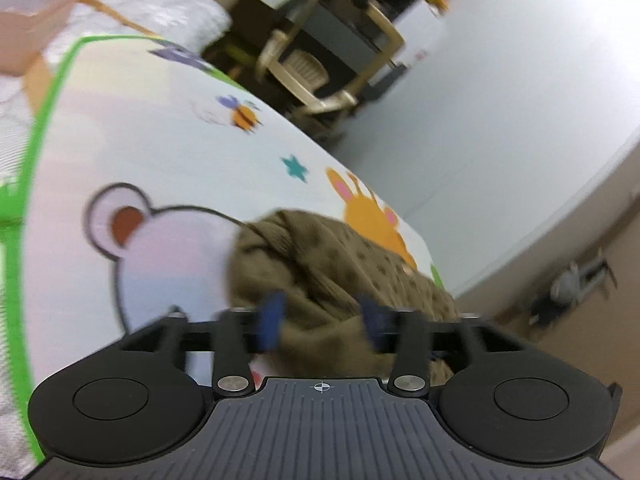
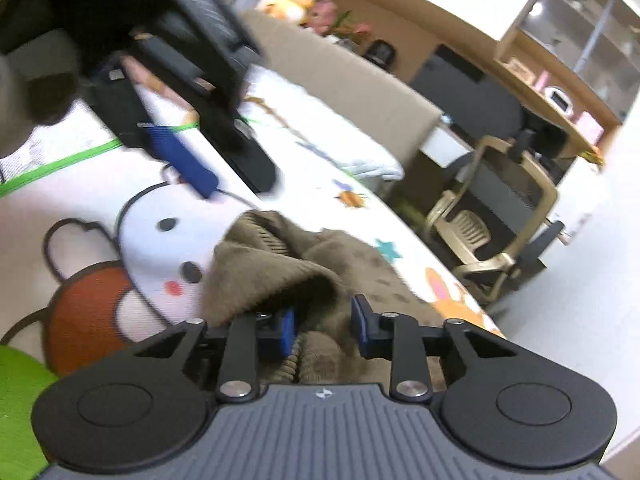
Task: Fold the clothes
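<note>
A brown knitted garment with darker spots point(image 1: 340, 264) lies bunched on a cartoon-print play mat point(image 1: 168, 144). My left gripper point(image 1: 322, 316) is open, its blue fingertips point(image 1: 272, 312) on either side of a fold of the garment near the mat's edge. In the right wrist view the same garment point(image 2: 280, 264) lies crumpled on the mat point(image 2: 80, 208). My right gripper point(image 2: 324, 330) is open, its jaws around a ribbed edge of the cloth. The left gripper point(image 2: 188, 156) also shows at upper left of that view, above the mat.
A pink box point(image 1: 32, 20) stands at the mat's far corner. A white quilted cover point(image 1: 160, 0) lies behind the mat. A beige chair point(image 2: 492, 216) and desk stand past the mat's far edge. The floor point(image 1: 500, 100) to the right is pale.
</note>
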Tool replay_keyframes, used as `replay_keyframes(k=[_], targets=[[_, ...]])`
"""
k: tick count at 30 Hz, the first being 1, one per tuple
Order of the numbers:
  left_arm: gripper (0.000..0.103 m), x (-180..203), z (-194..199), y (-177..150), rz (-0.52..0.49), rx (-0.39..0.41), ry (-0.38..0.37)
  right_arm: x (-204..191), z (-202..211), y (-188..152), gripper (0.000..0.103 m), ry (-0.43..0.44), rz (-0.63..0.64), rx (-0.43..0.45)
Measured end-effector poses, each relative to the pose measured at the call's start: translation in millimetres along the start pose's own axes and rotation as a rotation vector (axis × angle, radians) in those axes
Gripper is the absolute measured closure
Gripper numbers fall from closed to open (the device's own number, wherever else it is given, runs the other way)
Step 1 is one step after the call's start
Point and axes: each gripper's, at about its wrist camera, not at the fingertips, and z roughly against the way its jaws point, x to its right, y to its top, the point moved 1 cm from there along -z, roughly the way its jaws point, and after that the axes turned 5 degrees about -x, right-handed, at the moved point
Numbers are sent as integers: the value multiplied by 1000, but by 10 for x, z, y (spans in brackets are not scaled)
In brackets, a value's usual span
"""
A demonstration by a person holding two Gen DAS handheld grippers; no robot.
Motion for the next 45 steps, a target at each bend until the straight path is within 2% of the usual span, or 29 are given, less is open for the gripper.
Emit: replay_keyframes(k=[2, 4, 7, 9, 10, 11, 12, 13, 15, 16, 17, 18, 19, 20, 22, 25, 27, 28, 29, 30, 32, 34, 36, 41, 43, 45], targets=[[39, -121, 12, 20, 57, -15, -10, 64, 21, -23, 83, -6, -24, 7], [20, -199, -125, 9, 115, -74, -63, 129, 18, -33, 85, -13, -48, 12], [15, -273, -381, -14, 194, -154, -129, 254, -22, -91, 85, -10, -101, 10], [15, -259, -604, 3, 236, -169, -135, 319, 4, -155, 85, 9, -131, 13], [16, -210, -672, 50, 225, -153, -131, 352, 18, -187, 85, 19, -146, 15], [18, -162, -740, 98, 214, -137, -127, 384, 32, -219, 85, 29, -160, 16], [27, -111, -806, 144, 203, -123, -121, 420, 85, -244, 85, 49, -176, 29], [45, -43, -864, 178, 187, -119, -109, 456, 141, -269, 85, 69, -192, 43], [52, 126, -938, 206, 109, -125, -85, 528, 253, -319, 84, 110, -223, 70], [55, 222, -945, 199, 56, -121, -67, 545, 329, -334, 78, 123, -234, 85], [58, 300, -945, 184, 14, -118, -59, 561, 406, -348, 57, 137, -243, 99], [59, 373, -943, 170, -25, -116, -53, 576, 484, -361, 43, 150, -253, 114], [59, 407, -931, 162, -32, -117, -63, 558, 529, -366, 24, 148, -255, 125], [59, 415, -921, 158, -24, -120, -77, 522, 550, -362, 17, 149, -254, 126], [59, 417, -919, 158, -1, -127, -87, 366, 547, -340, 16, 173, -240, 112], [59, 412, -928, 162, 28, -135, -83, 106, 387, -249, 14, 162, -188, 78], [58, 430, -938, 164, 40, -139, -87, -62, 208, -179, 14, 113, -120, 59], [58, 428, -921, 164, 35, -138, -89, -122, 118, -162, 18, 55, -78, 64], [57, 424, -903, 164, 30, -137, -91, -114, 53, -163, 36, 19, -68, 60], [52, 409, -874, 168, 27, -135, -96, -100, -9, -166, 48, -14, -60, 56], [48, 343, -784, 179, 41, -123, -112, 89, -61, -183, 70, 29, -139, 30], [33, 198, -645, 191, 88, -88, -125, 188, -27, -204, 75, 36, -167, 34], [29, -11, -568, 192, 170, -60, -120, 217, 9, -223, 77, 33, -162, 43], [26, -321, -666, 192, 313, -75, -133, 205, 28, -265, 82, 61, -166, 57], [26, -264, -829, 253, 298, -93, -123, 242, 49, -276, 83, 67, -183, 67], [31, -84, -988, 383, 261, -108, -115, 290, 96, -284, 85, 69, -209, 79]])
